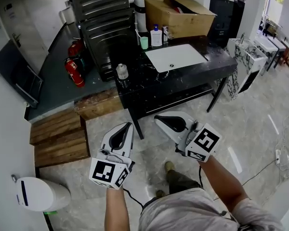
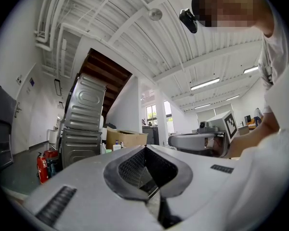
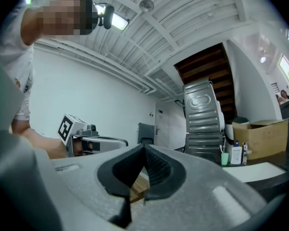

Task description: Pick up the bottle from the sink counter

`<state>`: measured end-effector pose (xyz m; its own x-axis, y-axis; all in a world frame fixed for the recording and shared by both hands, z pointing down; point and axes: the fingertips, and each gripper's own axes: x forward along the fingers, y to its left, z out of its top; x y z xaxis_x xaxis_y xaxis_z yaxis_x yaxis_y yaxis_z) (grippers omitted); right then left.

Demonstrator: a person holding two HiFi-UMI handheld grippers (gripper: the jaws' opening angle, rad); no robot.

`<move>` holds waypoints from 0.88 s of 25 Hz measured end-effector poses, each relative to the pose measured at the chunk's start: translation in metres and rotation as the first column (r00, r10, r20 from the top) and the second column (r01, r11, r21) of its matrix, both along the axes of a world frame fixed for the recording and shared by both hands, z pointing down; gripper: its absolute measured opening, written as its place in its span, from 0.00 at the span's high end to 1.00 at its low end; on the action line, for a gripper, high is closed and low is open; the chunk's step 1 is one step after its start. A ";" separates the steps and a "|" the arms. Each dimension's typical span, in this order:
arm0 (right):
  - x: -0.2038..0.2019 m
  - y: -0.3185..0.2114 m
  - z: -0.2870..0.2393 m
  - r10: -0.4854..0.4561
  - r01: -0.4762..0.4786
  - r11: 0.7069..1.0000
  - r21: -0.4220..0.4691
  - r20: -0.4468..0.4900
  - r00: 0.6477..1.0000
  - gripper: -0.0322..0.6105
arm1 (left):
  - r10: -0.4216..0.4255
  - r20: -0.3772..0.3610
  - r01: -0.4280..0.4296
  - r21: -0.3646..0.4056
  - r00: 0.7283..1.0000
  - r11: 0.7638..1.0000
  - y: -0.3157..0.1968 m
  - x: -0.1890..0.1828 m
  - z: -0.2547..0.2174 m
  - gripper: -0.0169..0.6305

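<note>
The bottle (image 1: 122, 72) stands upright near the left end of the black sink counter (image 1: 149, 88), well left of the white basin (image 1: 176, 57). Well apart from it, over the floor, the left gripper (image 1: 129, 125) and right gripper (image 1: 157, 118) hover side by side. Both have their jaws pressed together on nothing.

Our two handhelds are pale grey plastic: left gripper (image 1: 128, 126) and right gripper (image 1: 158, 119). Each has black ribbed pads (image 2: 134, 166) inside a dark teardrop cutout, plus a white cube (image 1: 108, 173) with black square markers. There's a thin black cable (image 1: 131, 197) too. We're wearing a light grey tee (image 1: 192, 213) and olive trousers (image 1: 179, 181).
</note>
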<state>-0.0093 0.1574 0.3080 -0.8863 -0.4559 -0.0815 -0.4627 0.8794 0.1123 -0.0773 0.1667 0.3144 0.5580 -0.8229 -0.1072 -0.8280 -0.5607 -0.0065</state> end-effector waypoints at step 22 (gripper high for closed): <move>-0.016 -0.223 0.015 -0.043 0.044 0.999 0.025 -0.027 0.999 0.95 | -0.051 0.033 0.052 -0.034 0.998 0.998 -0.220 -0.021 0.022 0.97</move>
